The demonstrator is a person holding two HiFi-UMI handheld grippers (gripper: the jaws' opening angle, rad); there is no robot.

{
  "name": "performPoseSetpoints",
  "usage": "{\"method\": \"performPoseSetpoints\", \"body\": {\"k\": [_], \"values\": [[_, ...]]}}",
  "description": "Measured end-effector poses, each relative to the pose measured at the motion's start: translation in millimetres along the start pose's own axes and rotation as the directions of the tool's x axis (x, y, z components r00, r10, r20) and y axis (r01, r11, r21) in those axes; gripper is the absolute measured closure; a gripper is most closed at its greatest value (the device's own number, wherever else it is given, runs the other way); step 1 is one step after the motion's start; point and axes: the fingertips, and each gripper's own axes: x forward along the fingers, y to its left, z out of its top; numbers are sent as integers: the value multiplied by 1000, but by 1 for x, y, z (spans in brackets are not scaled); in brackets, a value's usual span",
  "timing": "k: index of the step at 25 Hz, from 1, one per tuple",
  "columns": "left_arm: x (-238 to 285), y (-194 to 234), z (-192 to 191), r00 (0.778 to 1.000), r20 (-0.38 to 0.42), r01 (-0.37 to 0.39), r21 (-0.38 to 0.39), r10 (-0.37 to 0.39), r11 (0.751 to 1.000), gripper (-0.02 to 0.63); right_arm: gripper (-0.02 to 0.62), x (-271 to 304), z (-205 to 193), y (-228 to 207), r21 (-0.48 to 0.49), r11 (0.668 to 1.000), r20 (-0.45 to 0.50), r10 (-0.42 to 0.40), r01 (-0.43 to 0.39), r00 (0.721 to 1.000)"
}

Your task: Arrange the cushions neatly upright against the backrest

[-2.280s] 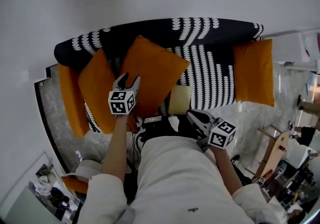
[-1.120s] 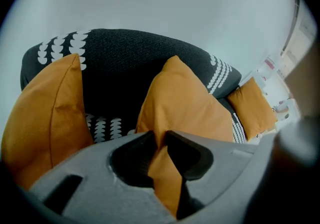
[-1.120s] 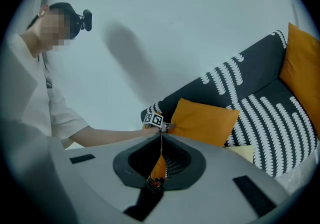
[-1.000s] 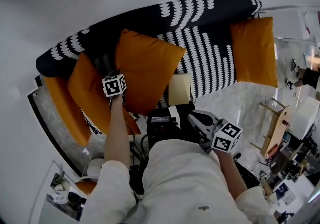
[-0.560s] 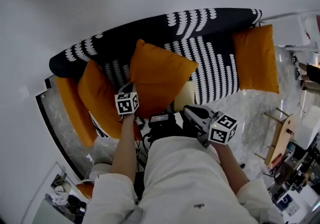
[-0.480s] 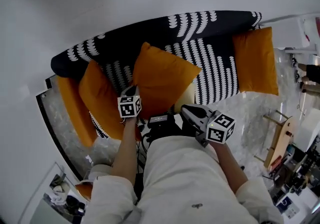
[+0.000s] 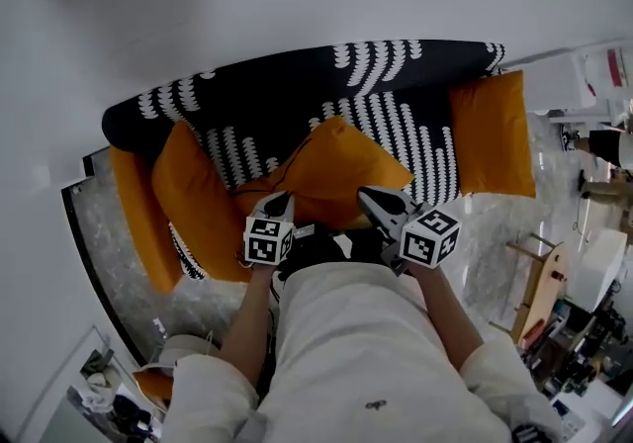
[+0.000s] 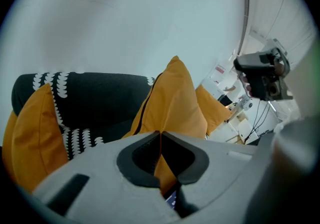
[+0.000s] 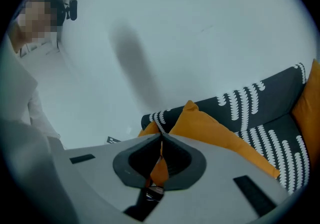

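The black sofa (image 7: 297, 75) with white markings carries several orange cushions. The middle cushion (image 7: 341, 169) is tilted over the seat, its near edge towards me. My left gripper (image 7: 281, 200) is shut on that edge's left part. In the left gripper view the cushion (image 8: 172, 98) rises straight from the closed left gripper (image 8: 161, 134). My right gripper (image 7: 364, 194) is shut, with its tips at the cushion's near right edge. In the right gripper view, orange cloth shows in the hollow behind the right gripper (image 9: 161, 140); I cannot tell whether it is pinched.
A second orange cushion (image 7: 193, 194) leans at the sofa's left end beside an orange side cushion (image 7: 134, 223). A third (image 7: 490, 134) stands at the right end. A white wall runs behind the backrest. Marble floor (image 7: 203, 293) and cluttered furniture (image 7: 574, 273) lie to the right.
The left gripper closed on the middle cushion's lower edge and drew it up and towards me. The cushion now lies lower and flatter. The right gripper moved in to its right edge.
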Motion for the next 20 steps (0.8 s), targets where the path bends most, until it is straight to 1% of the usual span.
{"method": "performPoseSetpoints", "body": {"k": [2, 5, 10, 14, 17, 18, 20], "values": [[-2, -10, 3, 1000, 0, 25, 27, -25, 999, 591, 583, -2, 1, -2, -11, 1000, 2, -25, 25, 1000], [-4, -26, 9, 999, 11, 49, 60, -50, 997, 591, 583, -4, 2, -1, -18, 999, 2, -31, 31, 1000], [-4, -54, 27, 996, 56, 70, 101, -76, 992, 591, 583, -13, -2, 0, -43, 999, -4, -8, 8, 1000], [-5, -77, 43, 993, 88, 62, 129, -74, 990, 591, 583, -24, -7, -7, -18, 999, 15, 27, -27, 1000], [-7, -97, 52, 992, 107, 51, 134, -66, 990, 591, 583, -44, 14, -23, -19, 1000, 98, 2, 0, 995], [-7, -105, 55, 991, 114, 49, 139, -65, 989, 591, 582, -53, 26, -31, -37, 999, 142, -20, 26, 990], [-7, -120, 62, 989, 127, 49, 158, -69, 986, 591, 570, -74, 52, -48, -87, 992, 234, -73, 96, 969]]}}
